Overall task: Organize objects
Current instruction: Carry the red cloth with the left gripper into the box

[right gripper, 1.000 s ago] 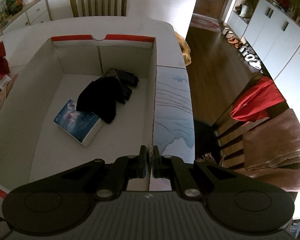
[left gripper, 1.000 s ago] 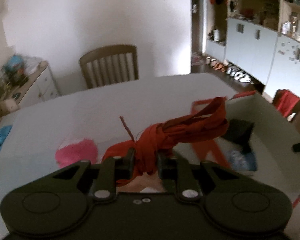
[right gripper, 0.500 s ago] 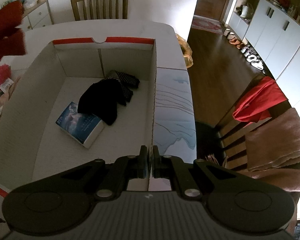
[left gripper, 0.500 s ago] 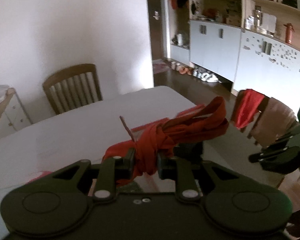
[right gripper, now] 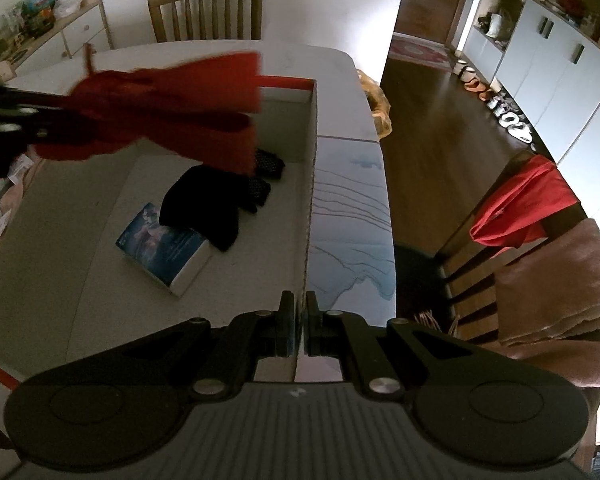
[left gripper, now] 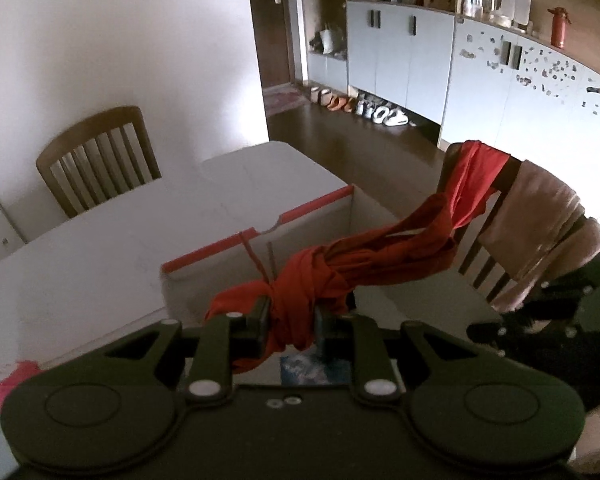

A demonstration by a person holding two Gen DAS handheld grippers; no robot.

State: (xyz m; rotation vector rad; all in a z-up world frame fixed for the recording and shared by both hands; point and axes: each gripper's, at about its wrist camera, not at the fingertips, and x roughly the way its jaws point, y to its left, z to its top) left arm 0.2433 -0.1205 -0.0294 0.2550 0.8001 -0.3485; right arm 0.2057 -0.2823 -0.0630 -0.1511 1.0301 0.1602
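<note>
Left gripper: jaws clamped on knotted red cloth, grip unchanged from one second earlier. Cloth carried across from the open white surface to a position above the cardboard box; previously seen over the surface beside a pink item, then held over the box interior, loose end extended toward the box's far wall. In the right wrist view, cloth seen blurred, entered from the left edge, suspended above the black garment and clear of it.

Right gripper: jaws together on the box's near right wall edge, position and grip identical to the earlier frames.

Box contents unchanged: book flat on the box floor, black garment partly overlapping its far corner.
</note>
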